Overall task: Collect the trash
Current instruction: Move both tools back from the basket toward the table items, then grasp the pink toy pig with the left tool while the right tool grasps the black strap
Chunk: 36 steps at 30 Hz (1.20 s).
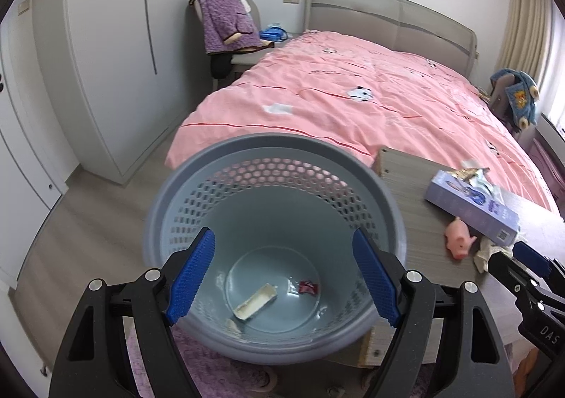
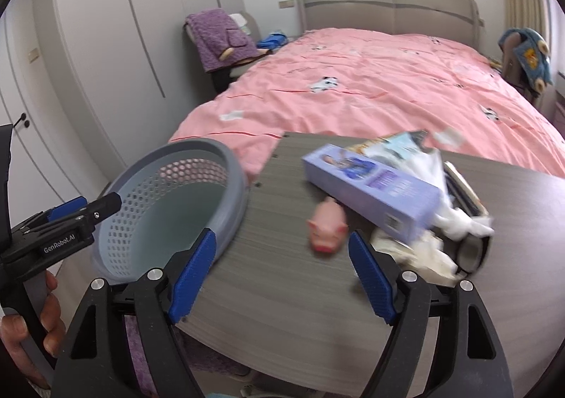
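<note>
Seen from the left wrist: left gripper [image 1: 284, 278] poised over the mouth of a grey perforated wastebasket [image 1: 176, 207], jaws spread wide apart with nothing between them. At the basket's bottom, 3 scraps: a cream wrapper [image 1: 255, 302], a smaller cream piece [image 1: 235, 325] just nearer, and a red wrapper [image 1: 308, 288] to the right. Basket's right rim hard against the near-left corner of a grey wood-grain table [image 1: 406, 193]. On the table, toward the right, a lilac box [image 1: 471, 209], a pink toy pig [image 1: 458, 242] just near of it, crumpled tissue [image 1: 489, 249] by the box's near end, foil wrappers [image 1: 471, 173] at its far end. Right gripper's [image 1: 529, 258] tip entering from the right edge, close to the tissue. Open floor [image 1: 88, 239] to the left of the basket, up to the white wardrobe [image 1: 106, 62]; pink-covered bed [image 1: 353, 97] filling the far side.

Seen from the right wrist, somewhat blurred: right gripper [image 2: 282, 271] above bare tabletop [image 2: 282, 292], jaws wide apart and empty, pig [image 2: 326, 226] just beyond the fingertips, not touched. Box [image 2: 370, 191], white tissue [image 2: 423, 253] and a glossy packet [image 2: 399, 145] clustered right of centre; dark round object [image 2: 475, 251] half hidden beneath them, not identifiable. Clear table surface from the pig to the near edge. Basket [image 2: 226, 193] at the table's left edge, left gripper [image 2: 93, 209] beside it, held by a hand [image 2: 31, 327].
</note>
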Each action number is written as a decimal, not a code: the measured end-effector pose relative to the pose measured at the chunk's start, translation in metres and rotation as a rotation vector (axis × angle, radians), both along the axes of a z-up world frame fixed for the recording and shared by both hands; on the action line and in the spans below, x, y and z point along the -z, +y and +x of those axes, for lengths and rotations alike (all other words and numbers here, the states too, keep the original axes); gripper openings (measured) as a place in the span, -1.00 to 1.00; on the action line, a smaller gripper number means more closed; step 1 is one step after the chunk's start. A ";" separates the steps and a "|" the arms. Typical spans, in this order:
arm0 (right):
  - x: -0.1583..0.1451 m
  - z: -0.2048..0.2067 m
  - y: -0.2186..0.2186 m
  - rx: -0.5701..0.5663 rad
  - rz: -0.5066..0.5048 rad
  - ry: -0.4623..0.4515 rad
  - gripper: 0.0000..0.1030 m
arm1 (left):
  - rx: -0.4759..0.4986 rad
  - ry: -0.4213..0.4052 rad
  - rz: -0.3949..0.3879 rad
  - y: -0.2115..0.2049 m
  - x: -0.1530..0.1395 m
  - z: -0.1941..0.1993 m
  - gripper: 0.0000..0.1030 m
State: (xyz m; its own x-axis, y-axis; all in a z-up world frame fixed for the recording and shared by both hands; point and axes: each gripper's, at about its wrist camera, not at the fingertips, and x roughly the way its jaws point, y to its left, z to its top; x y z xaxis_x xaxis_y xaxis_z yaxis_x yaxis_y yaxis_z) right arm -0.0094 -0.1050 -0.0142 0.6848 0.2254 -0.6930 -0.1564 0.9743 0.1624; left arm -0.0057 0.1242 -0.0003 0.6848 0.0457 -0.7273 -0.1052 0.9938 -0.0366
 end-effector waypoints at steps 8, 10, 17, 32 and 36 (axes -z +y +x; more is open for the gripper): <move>0.002 -0.013 -0.044 0.090 -0.022 0.007 0.48 | 0.081 0.009 0.002 -0.039 0.002 0.003 0.49; 0.004 -0.017 -0.057 0.117 -0.023 0.011 0.48 | 0.105 0.014 0.003 -0.051 0.003 0.005 0.49; 0.012 -0.025 -0.093 0.190 -0.018 0.025 0.49 | 0.165 0.013 0.025 -0.084 0.004 0.010 0.49; 0.055 -0.010 -0.145 0.333 -0.029 0.096 0.49 | 0.228 0.052 0.056 -0.129 0.020 0.027 0.49; 0.059 0.001 -0.143 0.339 -0.065 0.110 0.47 | 0.228 0.062 0.057 -0.133 0.024 0.030 0.49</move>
